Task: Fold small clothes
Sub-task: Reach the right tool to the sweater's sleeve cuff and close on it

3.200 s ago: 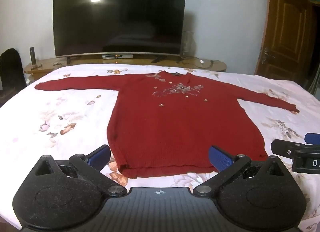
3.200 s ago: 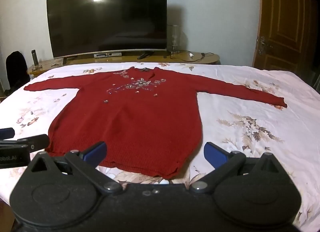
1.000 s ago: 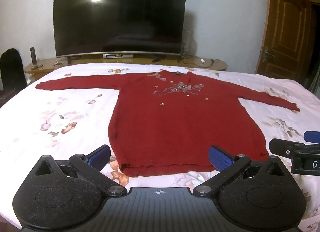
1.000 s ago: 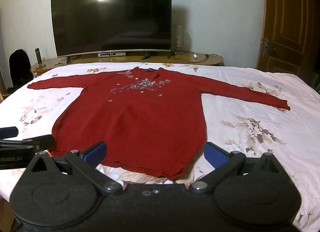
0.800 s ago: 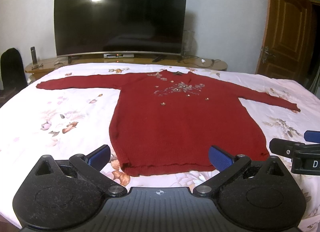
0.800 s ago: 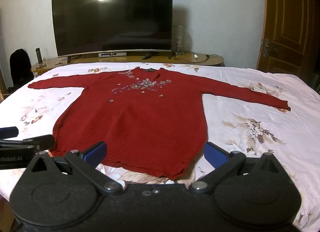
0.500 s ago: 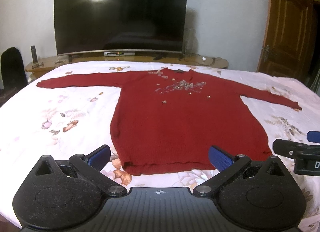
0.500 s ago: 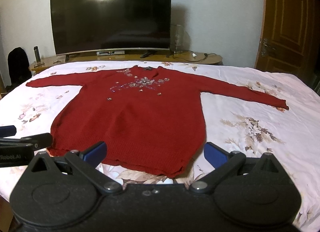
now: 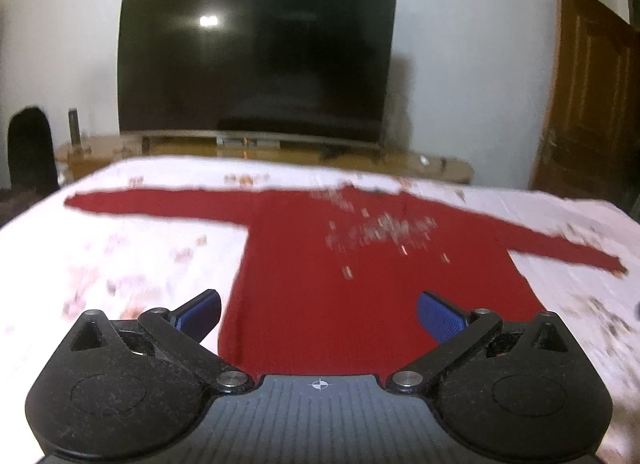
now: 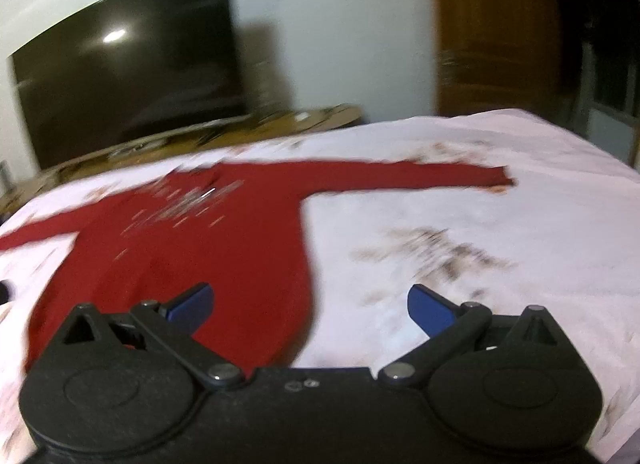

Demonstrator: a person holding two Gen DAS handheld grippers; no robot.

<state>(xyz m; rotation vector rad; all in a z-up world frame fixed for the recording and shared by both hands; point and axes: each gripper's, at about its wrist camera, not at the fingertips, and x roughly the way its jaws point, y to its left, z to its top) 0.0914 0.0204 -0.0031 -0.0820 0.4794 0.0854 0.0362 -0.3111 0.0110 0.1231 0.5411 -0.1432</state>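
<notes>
— What is lying on the bed (image 9: 120, 256)?

— A red sweater (image 9: 360, 284) is lying flat on the flowered sheet, with both sleeves stretching out to the sides. Behind the bed a big dark television (image 9: 256, 60) is standing, and a brown door (image 9: 592, 104) is at the right.

— And the claws?

— The left claw (image 9: 318, 314) is hovering released over the sweater's lower part, gripping nothing. The right claw (image 10: 310, 306) is also released, hovering over the sweater's right edge (image 10: 308, 264). Both pictures are blurring.
</notes>
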